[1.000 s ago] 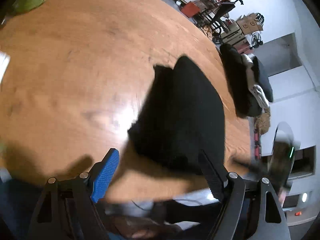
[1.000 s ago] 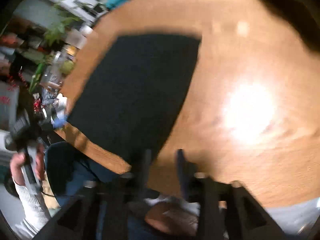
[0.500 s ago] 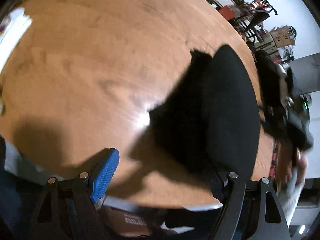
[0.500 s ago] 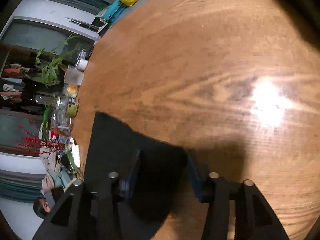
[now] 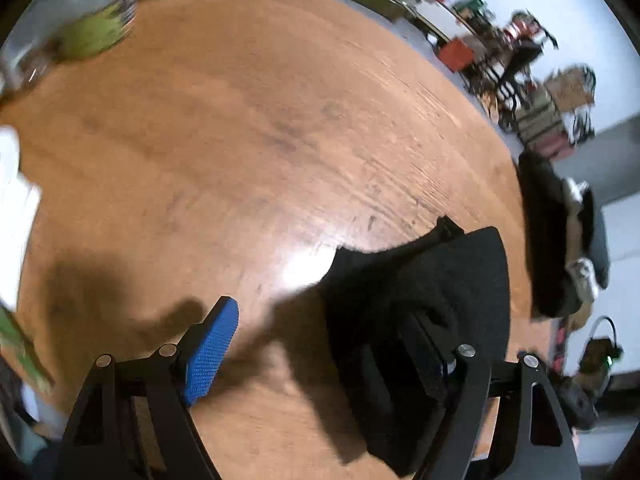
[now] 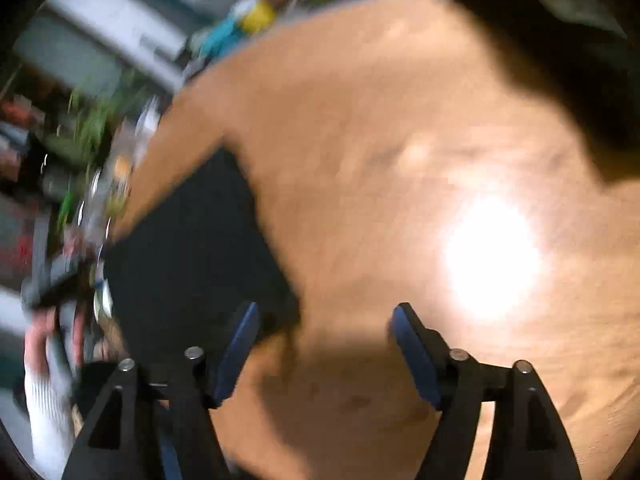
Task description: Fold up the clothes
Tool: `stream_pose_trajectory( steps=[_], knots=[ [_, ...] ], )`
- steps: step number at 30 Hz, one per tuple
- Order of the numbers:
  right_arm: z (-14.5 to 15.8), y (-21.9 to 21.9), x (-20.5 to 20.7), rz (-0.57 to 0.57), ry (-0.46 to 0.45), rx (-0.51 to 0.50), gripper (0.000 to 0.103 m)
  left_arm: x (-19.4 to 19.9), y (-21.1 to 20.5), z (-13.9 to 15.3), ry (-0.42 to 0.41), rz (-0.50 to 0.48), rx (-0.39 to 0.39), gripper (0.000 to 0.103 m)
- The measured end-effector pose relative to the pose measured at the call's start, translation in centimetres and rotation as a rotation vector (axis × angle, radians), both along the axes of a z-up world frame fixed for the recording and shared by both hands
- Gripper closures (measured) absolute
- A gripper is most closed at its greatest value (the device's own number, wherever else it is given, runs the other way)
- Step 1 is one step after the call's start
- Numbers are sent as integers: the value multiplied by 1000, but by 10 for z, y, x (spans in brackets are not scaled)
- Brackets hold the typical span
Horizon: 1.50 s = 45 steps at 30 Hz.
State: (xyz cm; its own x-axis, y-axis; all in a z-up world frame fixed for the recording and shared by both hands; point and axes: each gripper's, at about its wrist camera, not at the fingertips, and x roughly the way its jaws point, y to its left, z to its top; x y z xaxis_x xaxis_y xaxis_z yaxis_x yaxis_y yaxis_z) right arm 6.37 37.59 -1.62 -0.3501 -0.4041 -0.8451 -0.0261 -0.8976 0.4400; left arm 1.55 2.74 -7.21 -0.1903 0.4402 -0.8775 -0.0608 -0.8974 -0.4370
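Black folded cloth garment (image 5: 440,280) lies flat on the round orange-brown wooden table (image 5: 248,152), close to the table's near edge. In the left wrist view it sits on the right side of the frame, its far edge uneven with a small flap sticking up, and the glare of a lamp shines on the wood just beside it. The left gripper (image 5: 320,344) has its jaws spread wide and grasps nothing: the blue textured pad (image 5: 212,348) of one finger hangs over bare wood, while the other finger stands over the garment; whether it touches the fabric cannot be told, dark on dark.

In the blurred right wrist view the same garment (image 6: 192,248) appears as a dark rectangle on the left of the frame. The right gripper (image 6: 324,340) is likewise released, jaws apart, with one finger just at the garment's near corner and the other over bare table. A hand with a white ribbed sleeve (image 6: 44,360) shows at the far left edge, holding the other tool.

A dark heap of other clothes (image 5: 560,232) rests at the table's far right rim.
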Motion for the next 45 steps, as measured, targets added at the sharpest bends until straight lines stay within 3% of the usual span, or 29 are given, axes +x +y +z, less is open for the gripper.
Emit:
stream_pose_trajectory(
  steps=[2, 4, 8, 11, 15, 17, 19, 20, 23, 28, 31, 33, 35, 36, 37, 39, 40, 43, 45],
  knots=[
    [-3, 7, -13, -60, 15, -77, 24, 13, -20, -4, -28, 43, 57, 22],
    [-9, 5, -20, -110, -4, -85, 24, 13, -18, -1, -18, 33, 63, 22],
    [-23, -10, -33, -146, -64, 9, 24, 13, -13, 5, 3, 13, 76, 22],
    [-40, -22, -16, -95, -183, -76, 36, 13, -10, 10, 19, -2, 85, 22],
    [-43, -45, 10, 55, -266, -193, 36, 12, -5, 16, 42, -23, 94, 22],
    [-39, -48, 21, 81, -275, -208, 24, 5, 1, 22, 80, -56, 40, 22],
    [-27, -41, 24, 21, -220, -130, 19, -3, 6, 29, 129, -96, -3, 22],
    [-23, -40, 22, -4, -196, -91, 19, -6, 8, 34, 157, -119, -20, 22],
    [-10, -31, 11, -41, -186, -108, 19, -15, 21, 47, 235, -216, -54, 22],
    [2, -36, -20, -50, -165, -132, 19, -18, 54, 39, 222, -396, -55, 22],
    [6, -25, -18, -65, -108, -95, 19, -6, 74, 32, 272, -483, -191, 22],
    [0, -26, -17, -72, -133, -75, 19, 0, 86, 23, 297, -531, -271, 22],
    [-5, -28, -18, -65, -167, -78, 19, 0, 85, 19, 264, -555, -204, 23],
    [-4, -30, -18, -49, -170, -93, 19, -6, 80, 17, 212, -547, -119, 29],
    [-3, -32, -18, -33, -172, -109, 19, -11, 76, 15, 174, -535, -60, 55],
    [0, -30, -20, -40, -161, -99, 19, -23, 64, 9, 89, -501, 63, 88],
    [2, -29, -21, -44, -156, -93, 19, -25, 57, 9, 68, -483, 120, 91],
    [6, -23, -22, -60, -142, -85, 19, -36, 31, 0, -70, -405, 440, 91],
    [4, -21, -26, -76, -144, -91, 19, -45, 11, -23, -215, -307, 663, 92]
  ],
)
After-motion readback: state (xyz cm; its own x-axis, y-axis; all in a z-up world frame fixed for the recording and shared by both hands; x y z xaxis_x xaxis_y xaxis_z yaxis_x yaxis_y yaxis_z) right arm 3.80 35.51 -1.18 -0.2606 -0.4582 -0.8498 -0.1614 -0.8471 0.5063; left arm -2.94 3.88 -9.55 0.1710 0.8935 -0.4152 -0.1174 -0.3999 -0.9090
